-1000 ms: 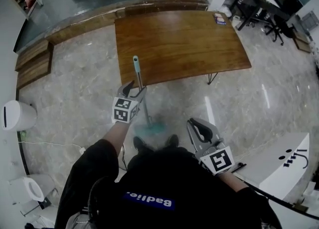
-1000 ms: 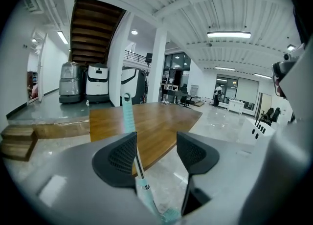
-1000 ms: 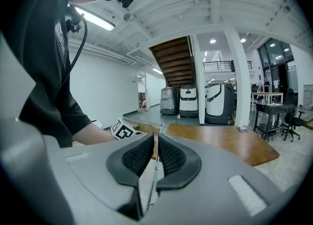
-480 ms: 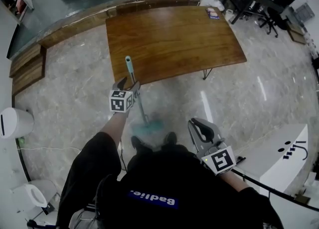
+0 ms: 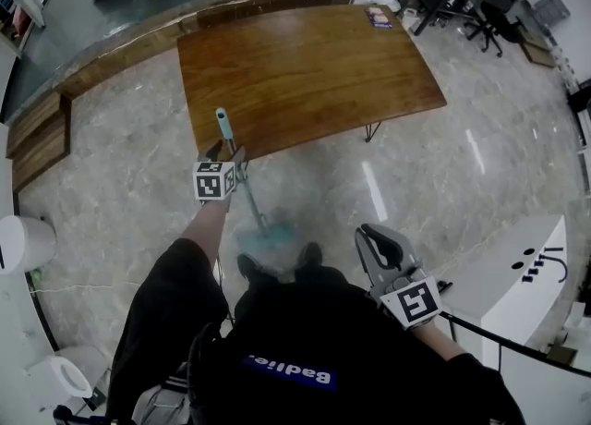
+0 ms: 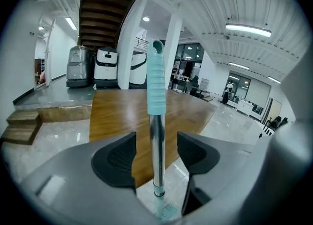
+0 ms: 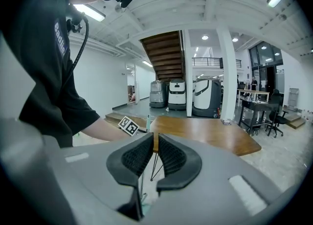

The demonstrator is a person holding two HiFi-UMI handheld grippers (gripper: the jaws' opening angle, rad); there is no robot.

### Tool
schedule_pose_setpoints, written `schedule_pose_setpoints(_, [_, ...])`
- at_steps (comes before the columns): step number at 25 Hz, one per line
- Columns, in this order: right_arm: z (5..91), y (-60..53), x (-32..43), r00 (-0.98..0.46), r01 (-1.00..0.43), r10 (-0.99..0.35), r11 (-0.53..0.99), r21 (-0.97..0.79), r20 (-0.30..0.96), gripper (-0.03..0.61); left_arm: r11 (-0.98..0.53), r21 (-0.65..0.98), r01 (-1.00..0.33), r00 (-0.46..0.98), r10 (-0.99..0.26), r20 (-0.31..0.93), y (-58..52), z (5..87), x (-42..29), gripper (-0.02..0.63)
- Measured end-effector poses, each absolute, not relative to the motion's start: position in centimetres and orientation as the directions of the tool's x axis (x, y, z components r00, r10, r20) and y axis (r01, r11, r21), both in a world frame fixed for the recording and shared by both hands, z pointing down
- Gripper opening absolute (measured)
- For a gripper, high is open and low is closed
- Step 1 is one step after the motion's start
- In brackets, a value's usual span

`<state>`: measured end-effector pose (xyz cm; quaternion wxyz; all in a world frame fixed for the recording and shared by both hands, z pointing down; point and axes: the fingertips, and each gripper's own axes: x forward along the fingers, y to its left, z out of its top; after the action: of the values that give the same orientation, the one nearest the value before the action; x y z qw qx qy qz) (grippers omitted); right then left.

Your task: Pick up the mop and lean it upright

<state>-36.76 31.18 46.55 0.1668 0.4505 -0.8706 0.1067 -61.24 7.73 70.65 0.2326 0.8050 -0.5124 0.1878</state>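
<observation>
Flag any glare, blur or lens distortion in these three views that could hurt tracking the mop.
Head view: fisheye bows the table edges; glare streaks on the glossy floor; mop head smeared. Left gripper view: dark round vignette, ceiling light blown out, mop handle sharp. Right gripper view: same vignette, near jaws soft, table behind clear.

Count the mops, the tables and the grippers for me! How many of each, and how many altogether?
Mops: 1, the mop
Tables: 1, the wooden table
Grippers: 2, the left gripper and the right gripper
Total: 4
</observation>
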Motion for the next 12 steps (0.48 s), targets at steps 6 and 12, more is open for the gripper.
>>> schedule_pose_setpoints(6, [47.2, 31.3, -35.7, -0.519, -0.832, -0.752, 0.553, -0.04, 0.406, 0.037, -0.368, 0.168, -0.914, 0.396, -0.731, 0.556, 6.9, 71.7, -60.8, 0.244])
schedule_pose_setpoints(12, [47.5, 31.5, -34.8, -0.514, -0.835, -0.751, 0.548, -0.043, 0.415, 0.038, -0.355, 0.164, -0.92, 0.382, -0.727, 0.57, 6.5, 72.5, -60.7, 0.224])
